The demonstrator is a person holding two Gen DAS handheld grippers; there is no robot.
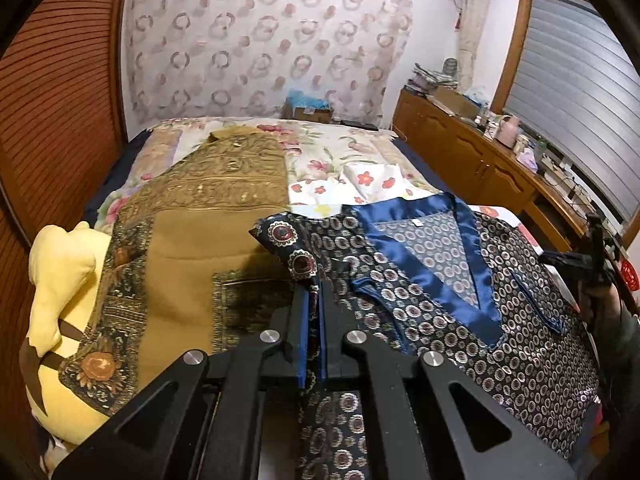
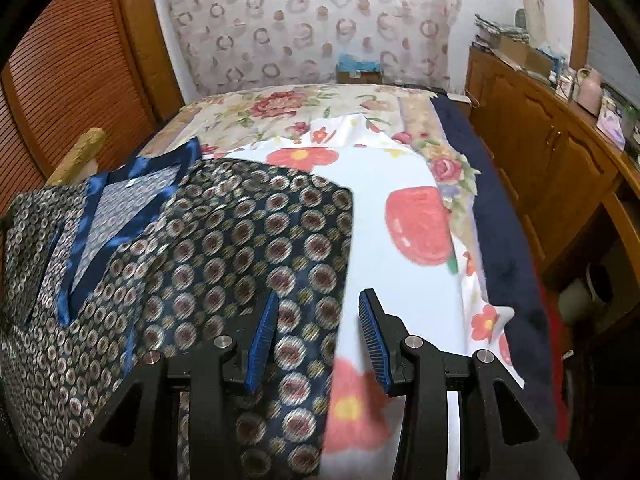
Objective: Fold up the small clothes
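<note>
A navy top (image 1: 460,280) with ring print and a shiny blue V-neck lies spread on the bed. My left gripper (image 1: 314,292) is shut on the top's left sleeve, whose tip stands up past the fingers, lifted off the bed. In the right wrist view the same top (image 2: 224,240) fills the left half, blurred. My right gripper (image 2: 318,300) is open above its right sleeve edge, and the pads do not touch the cloth. The right gripper (image 1: 592,264) also shows at the right edge of the left wrist view.
A white cloth with red flowers (image 2: 400,240) lies under the top. A mustard patterned blanket (image 1: 192,240) and a yellow plush (image 1: 60,280) sit to the left. A wooden cabinet (image 2: 540,140) with clutter runs along the right of the bed.
</note>
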